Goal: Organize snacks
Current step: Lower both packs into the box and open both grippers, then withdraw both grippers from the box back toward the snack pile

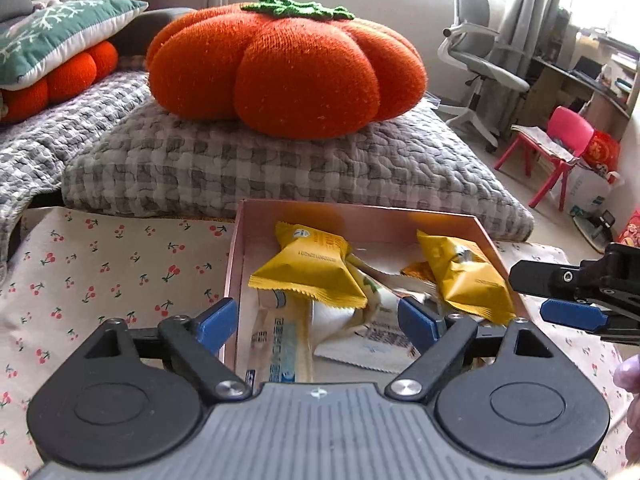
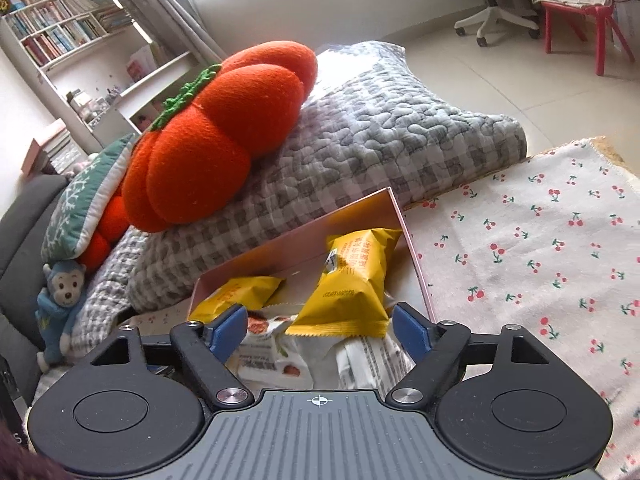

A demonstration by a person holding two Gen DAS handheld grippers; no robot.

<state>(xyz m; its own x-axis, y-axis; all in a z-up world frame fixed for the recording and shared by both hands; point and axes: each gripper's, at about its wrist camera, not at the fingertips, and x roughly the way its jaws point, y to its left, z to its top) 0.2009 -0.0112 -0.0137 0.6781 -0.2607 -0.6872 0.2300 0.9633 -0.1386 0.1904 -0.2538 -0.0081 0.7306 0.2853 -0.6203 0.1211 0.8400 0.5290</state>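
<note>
A pink open box (image 1: 240, 248) (image 2: 396, 216) sits on the cherry-print cloth and holds several snack packets. Two yellow packets lie on top, one at the left (image 1: 308, 268) (image 2: 240, 292) and one at the right (image 1: 464, 276) (image 2: 352, 284), with white packets (image 1: 360, 336) (image 2: 276, 356) beneath them. My left gripper (image 1: 320, 326) is open above the box's near side, blue pads spread, nothing pressed between them. My right gripper (image 2: 320, 330) is also open over the packets, gripping nothing; in the left wrist view its fingers (image 1: 572, 314) enter from the right edge.
Behind the box lies a grey checked quilted cushion (image 1: 280, 168) bearing a big orange pumpkin pillow (image 1: 288, 68) (image 2: 216, 136). The cherry-print cloth (image 1: 100, 272) (image 2: 540, 256) spreads on both sides. A blue monkey toy (image 2: 60, 304), a pink chair (image 1: 560, 148) and an office chair (image 1: 476, 56) stand further off.
</note>
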